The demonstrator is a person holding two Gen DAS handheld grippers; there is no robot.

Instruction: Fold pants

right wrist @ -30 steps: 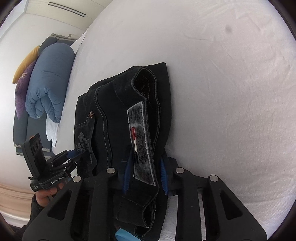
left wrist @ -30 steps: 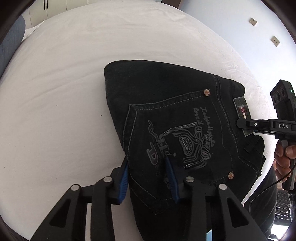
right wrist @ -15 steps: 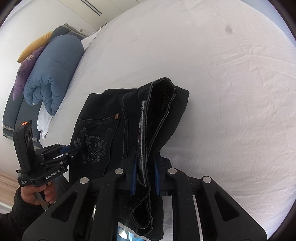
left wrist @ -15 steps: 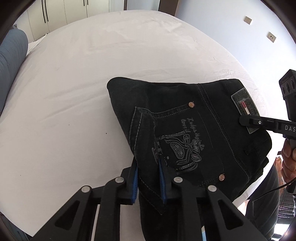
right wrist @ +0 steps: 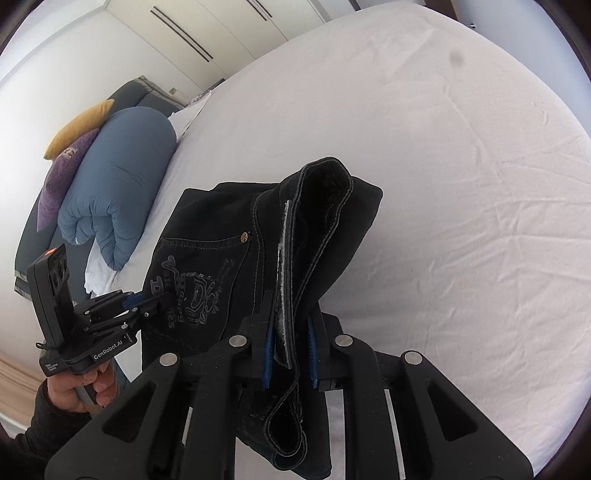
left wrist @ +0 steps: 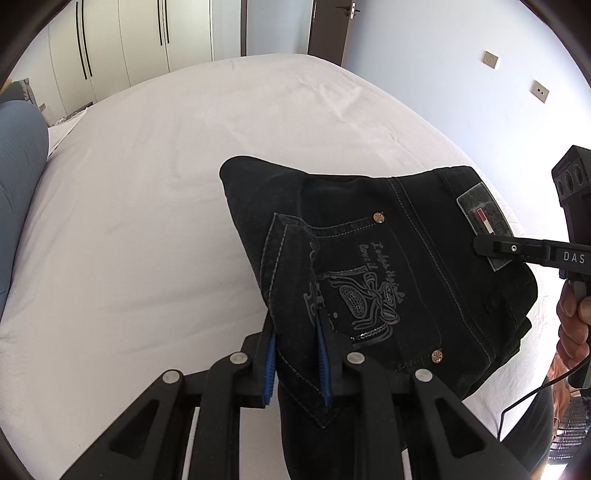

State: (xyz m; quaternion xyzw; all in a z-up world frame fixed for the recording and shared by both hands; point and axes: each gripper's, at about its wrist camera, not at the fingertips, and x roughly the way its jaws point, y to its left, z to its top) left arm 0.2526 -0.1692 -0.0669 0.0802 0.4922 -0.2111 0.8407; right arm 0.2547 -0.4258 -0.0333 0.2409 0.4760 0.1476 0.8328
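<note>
Folded black jeans (left wrist: 369,258) lifted above the white bed (left wrist: 147,184), bundle hanging between the two grippers, its far corner low toward the sheet; contact with the sheet impossible to tell. Back pocket (left wrist: 354,291) with grey embroidery facing up, copper rivets at its corners.

Left gripper (left wrist: 295,350) clamped on the jeans at the near edge of that pocket, blue pads (left wrist: 269,365) pressing a ridge of denim from both sides. Seen from the right wrist, same left gripper (right wrist: 147,306) at the jeans' left edge, gripped in a hand (right wrist: 74,391) in a dark sleeve.

Right gripper (right wrist: 290,354) clamped on the waistband (right wrist: 325,206), blue pads (right wrist: 267,354) on either side of the thick doubled layers, loose fabric drooping below the fingers. Grey brand patch (left wrist: 484,221) on the waistband, edge-on from the right wrist, flat and plain from the left wrist. From the left wrist, right gripper (left wrist: 491,248) reaching in across the patch, black body marked "DAS", held by a hand (left wrist: 574,325) at the jeans' right.

Left of the jeans, at the bed's edge: rolled blue duvet (right wrist: 118,192), with a purple cushion (right wrist: 62,177) and a yellow cushion (right wrist: 81,125) behind it. Beyond the bed: white wardrobe doors (left wrist: 140,40) with dark handles, a dark door (left wrist: 328,29), a pale wall with two switch plates (left wrist: 491,59).
</note>
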